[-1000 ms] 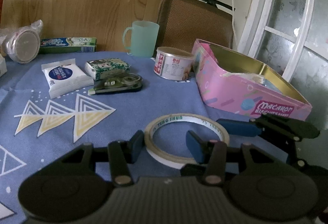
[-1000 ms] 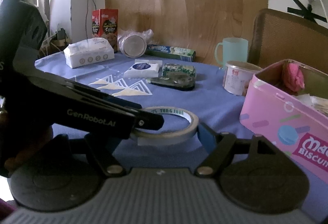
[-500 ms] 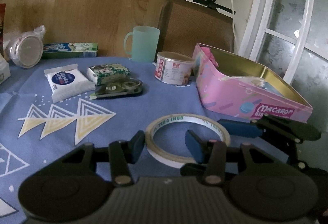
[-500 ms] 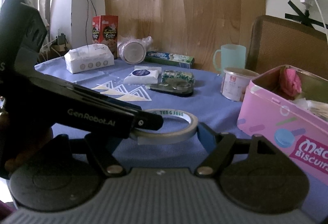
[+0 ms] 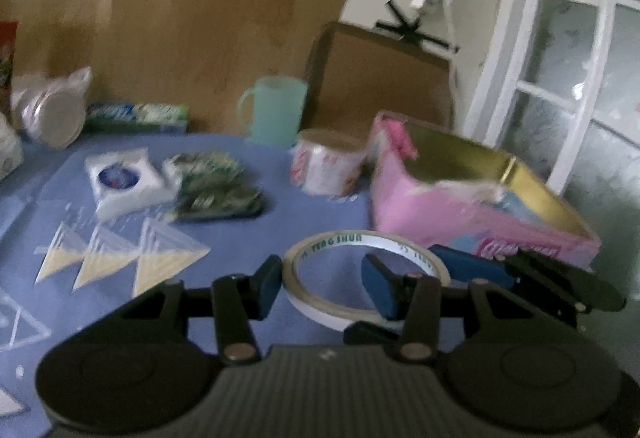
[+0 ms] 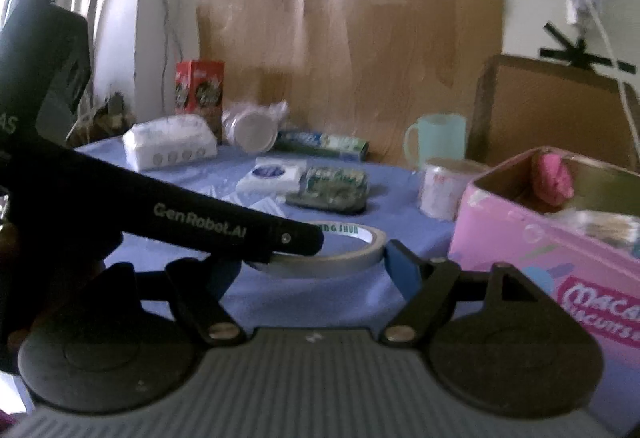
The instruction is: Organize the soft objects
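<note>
While flat, tape roll (image 5: 366, 274), hole upward.

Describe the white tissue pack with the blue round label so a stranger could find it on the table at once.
Start from the pink biscuit tin at the right end of the blue tablecloth and look left, past the white tub. The white tissue pack lies flat beside a green patterned pack. Only it is plain white with a blue round label on top.
</note>
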A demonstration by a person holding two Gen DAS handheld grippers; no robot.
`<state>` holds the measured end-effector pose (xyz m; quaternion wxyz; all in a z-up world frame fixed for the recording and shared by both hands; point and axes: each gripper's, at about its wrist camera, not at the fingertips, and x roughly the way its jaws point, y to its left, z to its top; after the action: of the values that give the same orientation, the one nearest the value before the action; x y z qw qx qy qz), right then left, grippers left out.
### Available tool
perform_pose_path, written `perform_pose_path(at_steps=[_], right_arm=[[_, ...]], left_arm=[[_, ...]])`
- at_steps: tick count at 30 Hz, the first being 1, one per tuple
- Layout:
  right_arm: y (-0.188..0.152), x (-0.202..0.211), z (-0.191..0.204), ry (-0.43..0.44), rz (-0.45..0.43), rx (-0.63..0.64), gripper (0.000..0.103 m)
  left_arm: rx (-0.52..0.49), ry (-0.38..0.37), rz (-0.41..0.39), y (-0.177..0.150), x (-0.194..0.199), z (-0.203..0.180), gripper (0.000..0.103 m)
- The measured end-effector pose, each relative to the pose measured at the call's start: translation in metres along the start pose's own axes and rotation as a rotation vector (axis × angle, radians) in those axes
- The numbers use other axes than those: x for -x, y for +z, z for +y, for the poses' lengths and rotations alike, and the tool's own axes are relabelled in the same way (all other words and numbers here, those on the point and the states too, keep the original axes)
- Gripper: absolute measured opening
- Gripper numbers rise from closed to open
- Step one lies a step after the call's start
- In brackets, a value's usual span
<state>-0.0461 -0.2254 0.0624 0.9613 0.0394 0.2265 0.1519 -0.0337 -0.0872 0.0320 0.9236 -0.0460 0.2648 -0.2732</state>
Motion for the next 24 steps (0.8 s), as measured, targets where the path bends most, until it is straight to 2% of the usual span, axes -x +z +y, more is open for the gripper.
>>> perform_pose_path(at_steps=[7,9,11,13,14,15,18,21,23,24], right_arm=[[0.022,0.040,-0.034,-0.174,-0.141,-0.015,0.080],[0.028,0.049,-0.049,-0.254,-0.168,-0.010,0.080],[0.035,0.053,-0.069,-0.343,-0.171,-0.013,0.080],[0.042,0.048,-0.093,-0.428,-0.163,-0.028,0.082],[0.046,0.043,-0.108,-0.472,-0.137,-0.045,0.084],[0.049,0.037,-0.123,-0.479,-0.087,-0.057,0.087],[0.048,0.024,-0.156,-0.498,-0.024,-0.143,0.090],[0.040,0.021,-0.166,-0.462,-0.030,-0.227,0.089],[0.039,0.024,-0.162,-0.438,-0.066,-0.252,0.084],[0.041,0.025,-0.157,-0.415,-0.092,-0.249,0.078]], left_arm=[[-0.116,-0.151,-0.061,0.050,-0.019,-0.053,0.047],[-0.141,-0.201,-0.066,0.064,-0.032,-0.075,0.055],[-0.168,-0.217,-0.080,0.074,-0.043,-0.097,0.077],[-0.195,-0.204,-0.113,0.079,-0.048,-0.109,0.080],[-0.189,-0.207,-0.116,0.079,-0.050,-0.109,0.080],[-0.177,-0.209,-0.106,0.079,-0.050,-0.107,0.081],[-0.158,-0.155,-0.106,0.073,-0.042,-0.086,0.085],[-0.134,-0.066,-0.087,0.062,-0.029,-0.049,0.085],[-0.104,0.020,-0.064,0.048,-0.021,-0.017,0.085],[-0.085,0.077,-0.043,0.042,-0.018,0.000,0.085]])
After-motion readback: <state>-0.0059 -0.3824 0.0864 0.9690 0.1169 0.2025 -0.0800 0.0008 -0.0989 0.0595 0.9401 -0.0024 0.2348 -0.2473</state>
